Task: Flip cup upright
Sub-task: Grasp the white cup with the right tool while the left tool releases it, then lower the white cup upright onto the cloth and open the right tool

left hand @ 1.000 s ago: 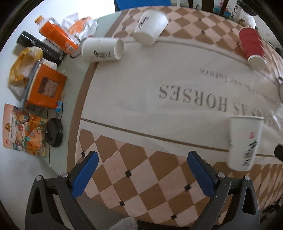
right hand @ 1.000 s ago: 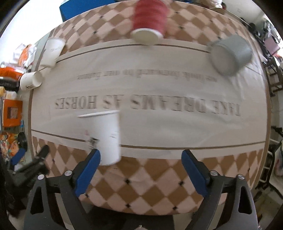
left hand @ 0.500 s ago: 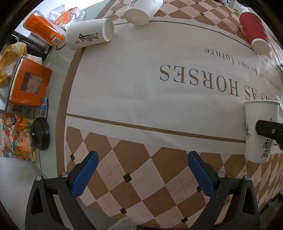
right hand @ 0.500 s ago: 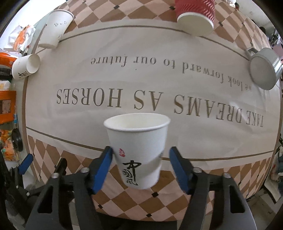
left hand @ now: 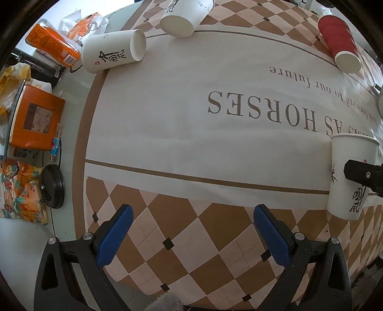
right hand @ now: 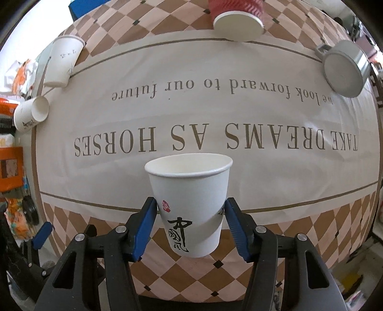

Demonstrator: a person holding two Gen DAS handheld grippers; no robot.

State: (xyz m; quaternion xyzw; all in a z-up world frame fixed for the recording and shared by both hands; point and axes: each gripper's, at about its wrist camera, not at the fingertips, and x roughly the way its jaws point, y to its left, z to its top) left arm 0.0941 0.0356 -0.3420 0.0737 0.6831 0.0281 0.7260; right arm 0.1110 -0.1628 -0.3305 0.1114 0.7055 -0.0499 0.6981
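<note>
A white paper cup with black calligraphy stands mouth up between my right gripper's blue pads. My right gripper is shut on the cup, near the front of the tablecloth. The same cup shows at the right edge of the left wrist view, with a right finger in front of it. My left gripper is open and empty over the checkered border. Two white cups lie on their sides at the far left, and a red cup lies at the far right.
A round table carries the printed cloth. Left of it lie an orange box, an orange packet, a black lid and snack bags. A grey metal cup lies on its side at the far right.
My right gripper has closed onto the white cup, which was standing loose beside it one second ago, and now holds it centred and upright. My left gripper has moved closer to the table.
</note>
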